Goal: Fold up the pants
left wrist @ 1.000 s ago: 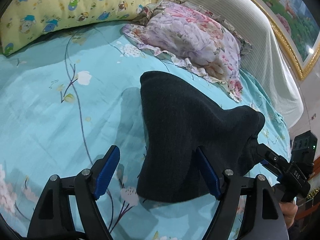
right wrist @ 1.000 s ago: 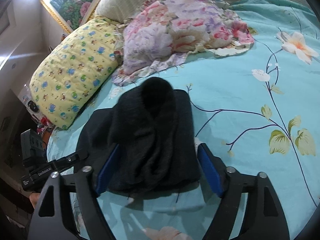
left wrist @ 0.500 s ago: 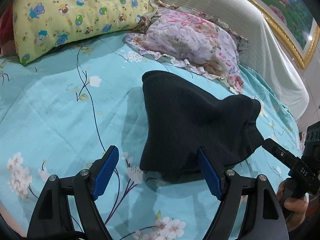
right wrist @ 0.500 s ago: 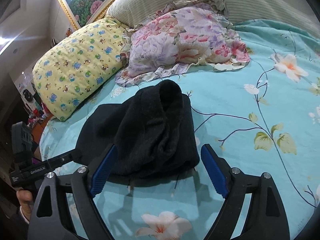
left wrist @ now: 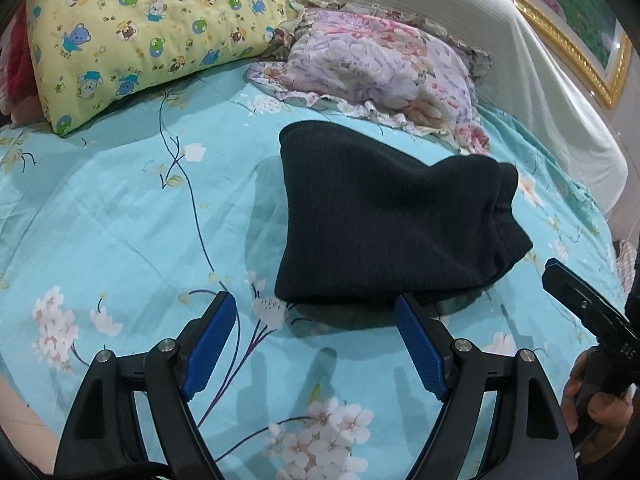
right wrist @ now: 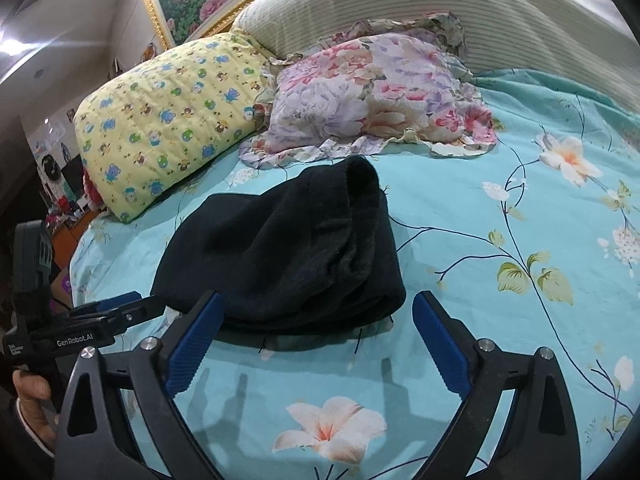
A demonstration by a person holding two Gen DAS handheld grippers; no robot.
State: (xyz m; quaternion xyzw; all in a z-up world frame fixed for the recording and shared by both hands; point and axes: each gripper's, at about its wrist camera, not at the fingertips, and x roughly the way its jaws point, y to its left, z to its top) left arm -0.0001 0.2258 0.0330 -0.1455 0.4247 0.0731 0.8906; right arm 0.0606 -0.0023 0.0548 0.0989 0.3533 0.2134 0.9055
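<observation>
Bed [left wrist: 120, 216]: a turquoise floral sheet carries everything. A yellow cartoon-print pillow [left wrist: 148, 28] and a pink floral pillow [left wrist: 384, 68] lie at the head end, well apart from my work.

Pants [left wrist: 384, 220]: black, already folded into a thick bundle, lying flat on the sheet near the middle of the bed, short of the floral pillow. In my left view the long axis runs across the frame, with the stacked fold edges on the side toward my right hand. In my right view those layered edges face me directly.

Left fingers [left wrist: 316, 344]: spread wide, nothing between them, hovering just short of the bundle's near edge; the bundle lies ahead and slightly toward my right side.

Right fingers [right wrist: 316, 332]: opening, nearly as wide as they go, with no cloth pinched; the bundle's near end sits just beyond the tips.

Judgement: the fold appears complete or close to it. Both hands are about equally near. Any further move depends on the right fingers facing the bundle's layered end, the left its long flank.
</observation>
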